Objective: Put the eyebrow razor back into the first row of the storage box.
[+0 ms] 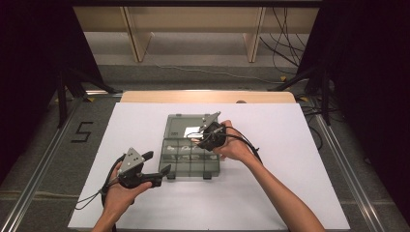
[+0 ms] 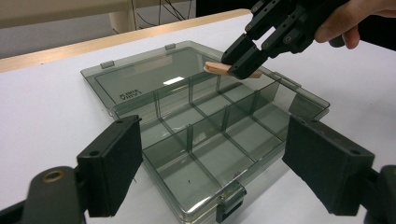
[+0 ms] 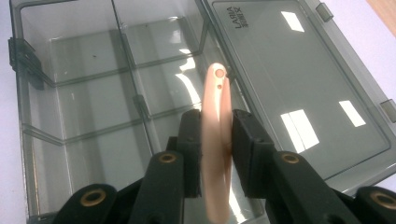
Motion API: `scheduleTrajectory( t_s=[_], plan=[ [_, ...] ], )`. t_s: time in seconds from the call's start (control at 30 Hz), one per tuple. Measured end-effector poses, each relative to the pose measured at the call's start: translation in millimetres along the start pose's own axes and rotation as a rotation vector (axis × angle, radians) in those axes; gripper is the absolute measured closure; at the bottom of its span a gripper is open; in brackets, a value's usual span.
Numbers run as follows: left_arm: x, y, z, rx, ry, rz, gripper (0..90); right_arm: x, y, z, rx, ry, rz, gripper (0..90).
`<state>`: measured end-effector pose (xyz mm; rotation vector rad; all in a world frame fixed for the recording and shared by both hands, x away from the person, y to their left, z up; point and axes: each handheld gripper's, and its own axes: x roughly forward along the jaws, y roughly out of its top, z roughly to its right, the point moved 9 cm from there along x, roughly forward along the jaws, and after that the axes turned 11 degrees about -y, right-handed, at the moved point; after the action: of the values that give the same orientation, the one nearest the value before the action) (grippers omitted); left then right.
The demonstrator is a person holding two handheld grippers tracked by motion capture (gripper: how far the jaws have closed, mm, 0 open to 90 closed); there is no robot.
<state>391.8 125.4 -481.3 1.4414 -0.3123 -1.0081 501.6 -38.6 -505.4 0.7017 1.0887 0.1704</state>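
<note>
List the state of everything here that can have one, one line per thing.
Compartment box: lid open and lying flat on the table; the compartments look empty.
Pink piece: clamped on edge in the right tongs, above the box.
Right tongs: shut on the pink piece.
Left tongs: open, holding nothing, at the box's front edge.

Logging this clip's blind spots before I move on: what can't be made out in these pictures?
- Peach-coloured piece in the right tongs: its near end is blurred and cut off by the bottom edge of the right gripper view; in the high view it is too small to identify.
- Organizer box: the lid lettering is too small to read, and the left tongs cover its near corners in the left gripper view.
</note>
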Motion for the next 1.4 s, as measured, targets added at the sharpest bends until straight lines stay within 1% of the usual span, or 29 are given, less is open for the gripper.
scheduleTrajectory(
  t_s=[0.07, 0.13, 0.17, 0.27, 0.3, 0.37, 0.43, 0.47, 0.53, 0.6, 0.63, 0.67, 0.7, 0.77, 0.8, 0.83, 0.87, 0.93, 0.97, 1.0, 1.03, 1.07, 1.1, 1.13, 1.17, 1.27, 1.3, 1.37, 1.4],
  plan=[
    [0.8, 0.1, 0.0, 0.0, -0.009, 0.005, 18.9, 0.1, -0.1, 0.0, 0.001, 0.001, 0.0, 73.8],
    [0.6, 0.2, -0.7, -0.003, -0.006, 0.007, 18.9, -0.7, 1.3, 1.8, 0.03, -0.005, 0.011, 68.2],
    [0.2, 0.2, -1.4, 0.007, -0.006, 0.004, 18.9, -1.2, 2.2, 2.4, 0.044, -0.004, 0.018, 66.4],
    [-0.1, -0.6, -2.3, 0.004, 0.002, -0.002, 18.9, -4.2, 3.3, 2.7, 0.052, -0.006, 0.028, 63.1],
    [0.2, -0.5, -2.5, 0.004, 0.002, 0.0, 18.9, -5.7, 3.8, 2.7, 0.056, -0.006, 0.032, 60.3],
    [0.2, -0.4, -2.6, 0.004, 0.001, 0.001, 18.9, -9.0, 5.1, 3.8, 0.082, -0.014, 0.046, 53.7],
    [0.2, -0.9, -3.1, -0.001, 0.003, -0.003, 18.9, -13.5, 5.2, 5.3, 0.089, -0.013, 0.06, 51.0],
    [0.1, -0.8, -3.8, 0.005, 0.005, -0.003, 18.9, -16.0, 5.0, 6.1, 0.097, -0.015, 0.065, 49.0],
    [0.4, -0.8, -4.5, -0.002, 0.006, -0.001, 18.9, -20.8, 4.2, 8.1, 0.118, -0.023, 0.077, 46.6],
    [0.5, -0.9, -5.8, 0.0, 0.013, -0.002, 18.8, -25.4, 3.0, 9.6, 0.137, -0.032, 0.09, 43.6],
    [-0.5, -1.6, -7.3, 0.013, 0.013, -0.015, 18.9, -27.8, 2.1, 11.2, 0.143, -0.039, 0.098, 42.4],
    [-1.2, -2.4, -8.2, 0.026, 0.007, -0.029, 18.9, -30.9, 0.8, 11.0, 0.162, -0.037, 0.098, 41.1],
    [0.9, -1.2, -7.3, 0.001, 0.017, -0.006, 18.9, -32.3, 0.6, 11.7, 0.173, -0.035, 0.113, 40.2],
    [2.0, -1.4, -7.0, -0.001, 0.016, -0.007, 18.9, -35.8, -1.6, 15.2, 0.208, -0.044, 0.119, 37.7],
    [2.7, -1.3, -6.9, 0.007, 0.011, -0.01, 19.0, -36.9, -1.7, 17.9, 0.22, -0.051, 0.13, 37.1],
    [2.7, -1.4, -6.8, 0.007, 0.016, -0.014, 19.1, -38.8, -2.1, 19.1, 0.235, -0.049, 0.137, 36.6],
    [2.2, -2.2, -7.2, 0.016, 0.013, -0.026, 19.6, -40.1, -2.8, 20.3, 0.248, -0.044, 0.144, 35.7],
    [2.7, -2.0, -6.8, 0.015, 0.012, -0.024, 19.8, -42.3, -4.9, 21.5, 0.258, -0.039, 0.135, 34.6],
    [2.8, -2.8, -6.9, 0.012, 0.011, -0.028, 19.8, -42.3, -5.6, 22.9, 0.273, -0.052, 0.149, 33.4],
    [2.2, -3.1, -8.1, 0.024, 0.012, -0.036, 19.8, -47.2, -11.0, 25.6, 0.278, -0.053, 0.139, 32.8],
    [2.2, -3.1, -8.1, 0.024, 0.012, -0.036, 19.8, -47.2, -11.0, 25.6, 0.278, -0.053, 0.139, 32.8],
    [2.6, -3.2, -8.3, 0.007, 0.018, -0.031, 19.8, -48.2, -11.6, 26.7, 0.288, -0.063, 0.151, 32.5],
    [2.6, -3.1, -8.6, 0.008, 0.019, -0.03, 19.8, -50.2, -13.3, 27.9, 0.305, -0.067, 0.16, 31.4],
    [2.1, -3.2, -9.5, 0.018, 0.021, -0.036, 19.8, -54.6, -17.4, 29.0, 0.323, -0.06, 0.148, 30.4],
    [3.7, -2.4, -8.6, 0.0, 0.022, -0.018, 19.8, -56.1, -19.4, 29.7, 0.325, -0.059, 0.148, 30.3],
    [4.6, -2.8, -9.2, 0.001, 0.024, -0.02, 19.8, -58.0, -22.8, 31.6, 0.329, -0.065, 0.155, 30.0],
    [4.8, -2.8, -9.3, 0.003, 0.021, -0.021, 19.8, -58.9, -24.8, 31.7, 0.335, -0.061, 0.152, 29.3],
    [4.9, -2.4, -9.7, 0.005, 0.021, -0.02, 19.8, -59.9, -28.2, 33.0, 0.343, -0.07, 0.156, 28.7],
    [5.2, -2.6, -9.7, -0.003, 0.021, -0.019, 19.8, -61.1, -31.3, 33.6, 0.356, -0.073, 0.154, 28.1]
  ],
)
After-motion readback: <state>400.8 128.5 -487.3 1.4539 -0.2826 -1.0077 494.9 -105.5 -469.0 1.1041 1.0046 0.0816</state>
